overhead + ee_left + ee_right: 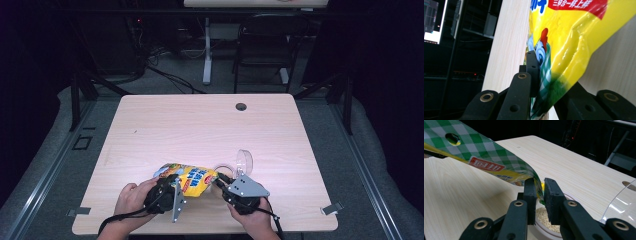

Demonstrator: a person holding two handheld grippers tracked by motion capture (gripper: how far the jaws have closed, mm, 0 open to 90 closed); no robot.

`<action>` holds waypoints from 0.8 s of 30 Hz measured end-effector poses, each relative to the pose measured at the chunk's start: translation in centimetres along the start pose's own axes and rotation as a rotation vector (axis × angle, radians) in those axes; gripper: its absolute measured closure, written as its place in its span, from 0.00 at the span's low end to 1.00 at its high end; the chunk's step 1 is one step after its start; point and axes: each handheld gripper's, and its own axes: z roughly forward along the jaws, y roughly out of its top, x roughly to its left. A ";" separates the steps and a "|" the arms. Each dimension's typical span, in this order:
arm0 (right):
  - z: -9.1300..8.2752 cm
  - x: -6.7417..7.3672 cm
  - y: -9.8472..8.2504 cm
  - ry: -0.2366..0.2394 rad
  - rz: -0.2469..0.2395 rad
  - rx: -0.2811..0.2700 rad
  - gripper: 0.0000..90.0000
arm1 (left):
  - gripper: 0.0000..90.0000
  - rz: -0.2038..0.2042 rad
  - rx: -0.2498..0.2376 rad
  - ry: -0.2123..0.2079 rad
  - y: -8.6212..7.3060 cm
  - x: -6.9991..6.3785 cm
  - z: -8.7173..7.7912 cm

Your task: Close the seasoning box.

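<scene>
Yellow seasoning bag [192, 180] over open container [544, 220]

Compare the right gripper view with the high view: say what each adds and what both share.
Right gripper view adds pale granules in a round tub and a hang hole in the yellow bag. High view adds the left gripper clamping the bag, the left hand, the right hand and a chair. Shared: bag, clear lid, right gripper, table.

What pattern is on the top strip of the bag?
Green and white checks on the bag, clearest in the right gripper view.
</scene>
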 end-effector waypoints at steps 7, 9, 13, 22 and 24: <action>0.0 -0.1 -0.1 0.004 0.007 -0.002 0.85 | 0.97 -0.062 -0.022 -0.041 -0.5 0.1 0.2; 0.0 -0.1 -0.1 0.009 0.012 -0.004 0.83 | 0.97 -0.088 -0.033 -0.051 -0.6 0.1 0.3; 0.0 -0.1 -0.2 0.009 0.022 -0.004 0.82 | 0.97 -0.134 -0.048 -0.084 -1.0 0.3 0.5; 0.0 -0.3 -0.3 0.006 0.023 0.005 0.79 | 0.97 -0.168 -0.068 -0.113 -1.3 0.3 0.8; 0.0 -0.3 -0.4 0.005 0.021 0.008 0.78 | 0.97 -0.174 -0.071 -0.117 -1.3 0.3 0.8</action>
